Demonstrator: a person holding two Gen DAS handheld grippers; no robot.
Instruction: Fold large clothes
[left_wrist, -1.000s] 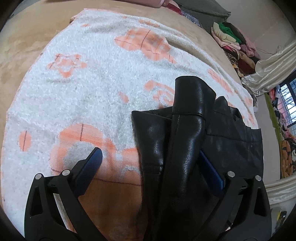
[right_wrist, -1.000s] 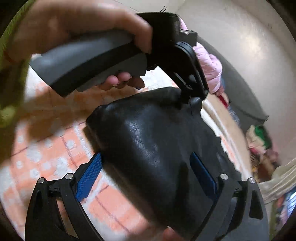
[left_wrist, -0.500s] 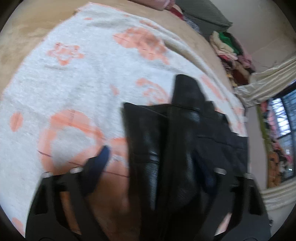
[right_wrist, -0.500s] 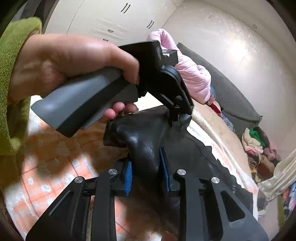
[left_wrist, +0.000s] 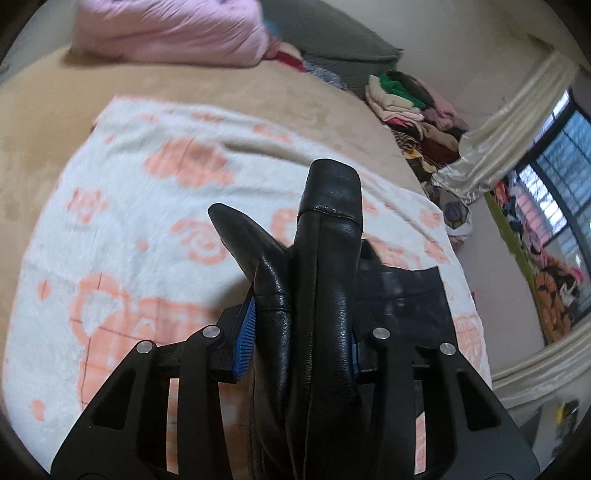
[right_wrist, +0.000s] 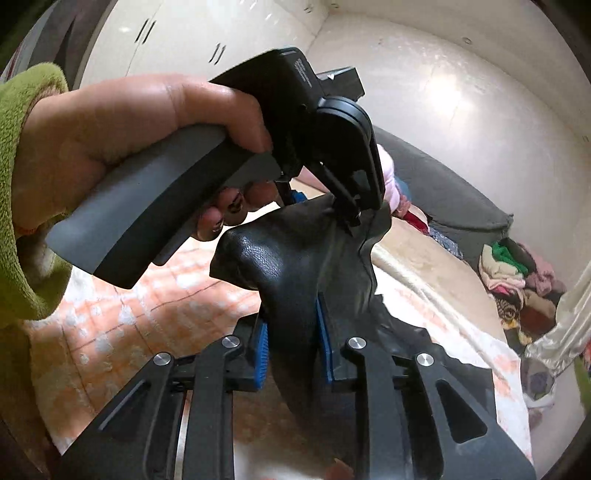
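Jacket (left_wrist: 325, 280) on blanket (left_wrist: 122, 206); clothes pile (left_wrist: 410, 107) behind.

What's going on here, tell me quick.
A person is folding a black leather jacket on a bed, a gripper in each hand. The left gripper is clamped on a bunched part of it, and the right gripper is clamped on another fold. The rest of the jacket trails onto a white and orange blanket. The left hand shows in the right view.

A tan bed (left_wrist: 258, 99) carries a white blanket with orange flowers (left_wrist: 122, 206) spread across it; beyond the blanket, at the bed's far end, lies a pink quilt (left_wrist: 173, 33).
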